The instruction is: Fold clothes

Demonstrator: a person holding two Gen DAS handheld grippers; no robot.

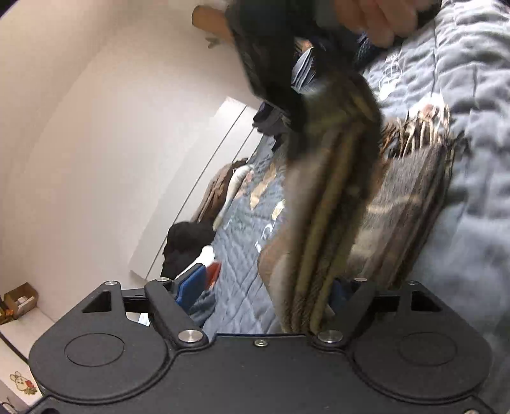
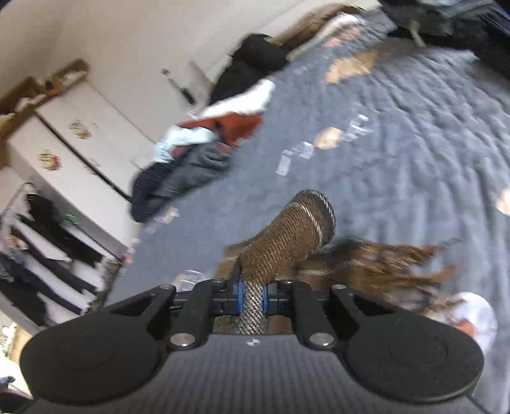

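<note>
A brown plaid scarf (image 1: 338, 203) with a fringed end (image 1: 424, 127) hangs over the blue-grey quilted bed (image 1: 462, 95). Its folded strip drops between the fingers of my left gripper (image 1: 264, 286), close to the right finger. That gripper stands open, with its blue left pad (image 1: 191, 283) well away from the cloth. The right gripper (image 1: 264, 63), a dark blur with a hand (image 1: 376, 19) on it, holds the scarf's top. In the right wrist view, my right gripper (image 2: 251, 296) is shut on a bunched fold of the scarf (image 2: 293, 229), and the fringe (image 2: 382, 264) trails to the right.
A heap of unfolded clothes (image 2: 191, 153) and a black garment (image 2: 255, 57) lie along the bed's far edge by the wall. White drawers (image 2: 79, 143) and a rack of dark clothes (image 2: 41, 239) stand to the left. The quilt (image 2: 414, 127) stretches ahead.
</note>
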